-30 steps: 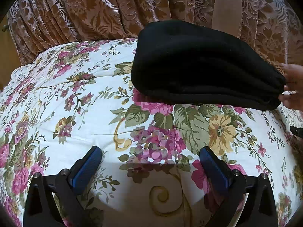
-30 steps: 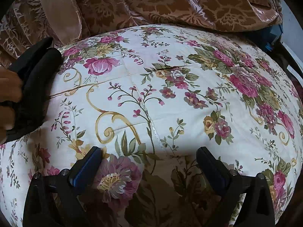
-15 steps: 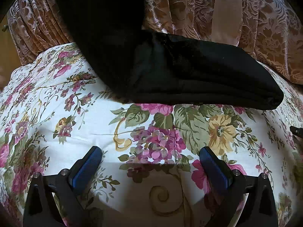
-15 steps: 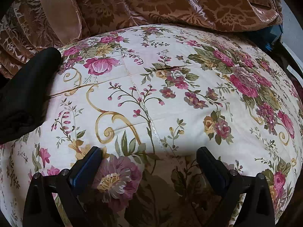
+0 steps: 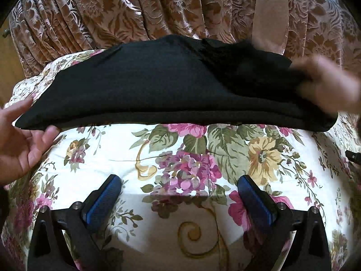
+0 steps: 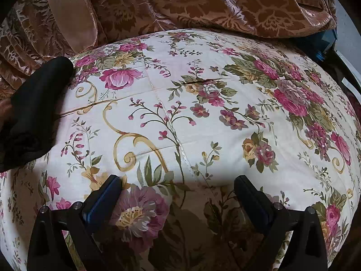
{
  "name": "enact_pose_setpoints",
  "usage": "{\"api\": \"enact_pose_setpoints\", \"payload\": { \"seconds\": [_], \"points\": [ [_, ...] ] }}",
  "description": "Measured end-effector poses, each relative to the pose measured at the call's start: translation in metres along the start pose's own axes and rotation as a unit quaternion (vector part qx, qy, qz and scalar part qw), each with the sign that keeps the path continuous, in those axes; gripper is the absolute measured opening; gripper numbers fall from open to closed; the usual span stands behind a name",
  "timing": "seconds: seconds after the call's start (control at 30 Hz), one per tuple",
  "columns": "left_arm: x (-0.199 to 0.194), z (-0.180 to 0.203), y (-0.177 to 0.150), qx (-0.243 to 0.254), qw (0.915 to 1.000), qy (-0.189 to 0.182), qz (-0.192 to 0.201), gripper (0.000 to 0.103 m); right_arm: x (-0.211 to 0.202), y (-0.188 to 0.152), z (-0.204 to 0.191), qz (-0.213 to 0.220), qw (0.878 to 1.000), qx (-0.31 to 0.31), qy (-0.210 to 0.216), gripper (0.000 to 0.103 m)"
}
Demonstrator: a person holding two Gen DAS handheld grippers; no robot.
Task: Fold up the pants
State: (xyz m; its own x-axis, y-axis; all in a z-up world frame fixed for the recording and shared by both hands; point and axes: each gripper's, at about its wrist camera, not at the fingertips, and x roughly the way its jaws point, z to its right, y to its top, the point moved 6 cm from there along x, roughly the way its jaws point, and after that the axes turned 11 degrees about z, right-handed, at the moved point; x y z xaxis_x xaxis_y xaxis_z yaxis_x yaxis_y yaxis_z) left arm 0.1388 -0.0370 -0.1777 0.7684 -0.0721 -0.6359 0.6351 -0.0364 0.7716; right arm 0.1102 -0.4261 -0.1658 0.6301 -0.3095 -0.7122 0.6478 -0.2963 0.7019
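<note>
Black pants [image 5: 158, 88] lie spread wide across the far part of the floral bedspread [image 5: 185, 155] in the left wrist view. Two bare hands hold them, one at the left end [image 5: 20, 140] and one, blurred, at the right end [image 5: 327, 85]. My left gripper [image 5: 179, 188] is open and empty, resting low on the bedspread well in front of the pants. My right gripper [image 6: 177, 188] is open and empty too; in its view only one end of the pants [image 6: 33, 110] shows at the far left.
Brown patterned curtains [image 5: 135, 11] hang behind the bed in both views. A blue object [image 6: 325, 43] sits at the bed's far right edge. The bedspread [image 6: 203, 113] fills the right wrist view.
The pants were a compact folded bundle on the right; bare hands lifted and opened them out, and they now lie spread wide across the bed. Both grippers stayed put.
</note>
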Motion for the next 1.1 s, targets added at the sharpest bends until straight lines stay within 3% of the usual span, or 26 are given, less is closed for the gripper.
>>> {"api": "enact_pose_setpoints", "payload": {
  "seconds": [1.1],
  "points": [
    [-0.0019,0.0016,0.0004,0.0,1.0,0.002,0.0,0.103,0.0001,-0.0048,-0.0022,-0.001,1.0,-0.002,-0.002,0.103]
  ]
}}
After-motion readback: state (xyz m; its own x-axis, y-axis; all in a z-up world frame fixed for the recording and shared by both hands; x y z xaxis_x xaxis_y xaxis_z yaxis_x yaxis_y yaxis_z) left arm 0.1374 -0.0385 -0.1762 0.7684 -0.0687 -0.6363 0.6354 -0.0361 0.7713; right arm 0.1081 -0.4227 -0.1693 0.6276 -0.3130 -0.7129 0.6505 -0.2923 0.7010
